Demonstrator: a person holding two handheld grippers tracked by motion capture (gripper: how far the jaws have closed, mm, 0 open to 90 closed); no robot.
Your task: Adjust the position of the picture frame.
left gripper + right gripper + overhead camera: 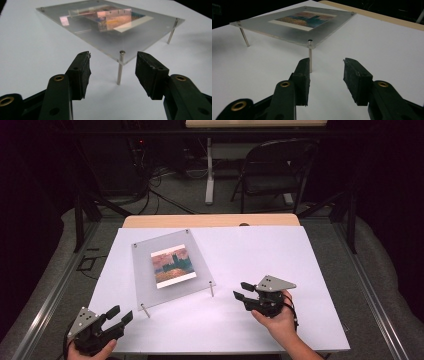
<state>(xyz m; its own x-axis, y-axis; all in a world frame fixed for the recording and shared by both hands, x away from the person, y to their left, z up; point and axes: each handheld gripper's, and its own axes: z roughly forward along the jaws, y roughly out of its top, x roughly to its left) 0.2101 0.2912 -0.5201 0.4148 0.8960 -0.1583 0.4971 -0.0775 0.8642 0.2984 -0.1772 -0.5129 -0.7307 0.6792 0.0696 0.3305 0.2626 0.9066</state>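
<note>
A clear acrylic plate (pixel 145 280) on thin metal legs stands on the left half of the white board (pixel 265 250), with a small painted picture (pixel 173 265) mounted in it. My left gripper (pixel 122 313) is open at the board's near left corner and points at the plate's near-left leg (pixel 120 67), a short way off. My right gripper (pixel 240 290) is open to the right of the plate, aimed at the near-right leg (pixel 310 58). Nothing is between either pair of jaws. In the gripper views the plate (pixel 145 35) (pixel 287 32) stands tilted, higher at the far side.
The wooden table edge (pixel 210 221) shows behind the white board. A black folding chair (pixel 275 170), a white table leg (pixel 210 175) and cables (pixel 160 180) are on the floor beyond. Bare white board lies right of the plate and along the front.
</note>
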